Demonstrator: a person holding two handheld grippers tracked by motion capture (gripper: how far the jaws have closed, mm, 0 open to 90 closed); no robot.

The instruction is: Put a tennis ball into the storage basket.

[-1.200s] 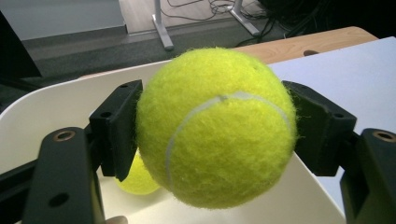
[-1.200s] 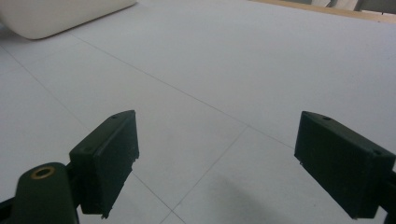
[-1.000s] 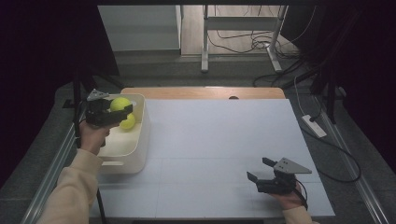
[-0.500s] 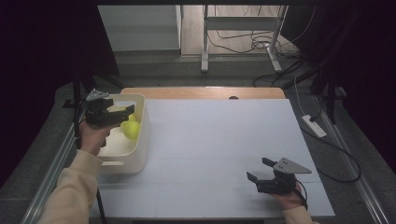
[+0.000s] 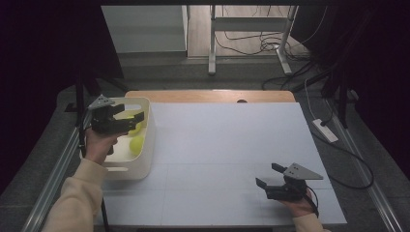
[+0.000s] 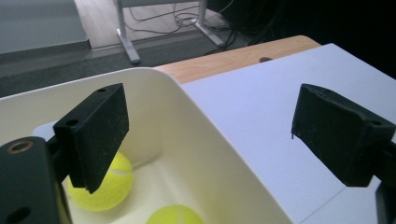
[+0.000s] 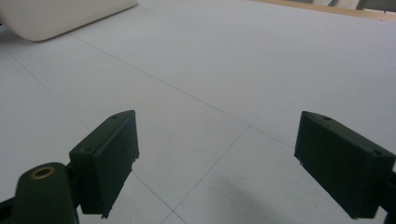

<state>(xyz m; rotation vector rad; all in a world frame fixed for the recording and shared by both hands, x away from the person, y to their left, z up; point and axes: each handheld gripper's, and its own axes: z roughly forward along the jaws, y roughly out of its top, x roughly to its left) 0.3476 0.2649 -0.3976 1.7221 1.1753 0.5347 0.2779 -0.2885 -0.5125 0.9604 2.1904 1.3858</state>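
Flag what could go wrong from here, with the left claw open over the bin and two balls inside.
1. The left claw hangs low over the bin, one jaw over its rim in the left gripper view; pulling away sideways could catch the wall and shift the bin.
2. The balls lie loose on the bin floor, so a knock may set them rolling.
3. The right claw sits open near the table; a small dip could scrape it.

Two balls [image 5: 137, 143] lie in one bin [image 5: 145, 145] on the worktop [image 5: 222, 145]; two grippers flank that bin.
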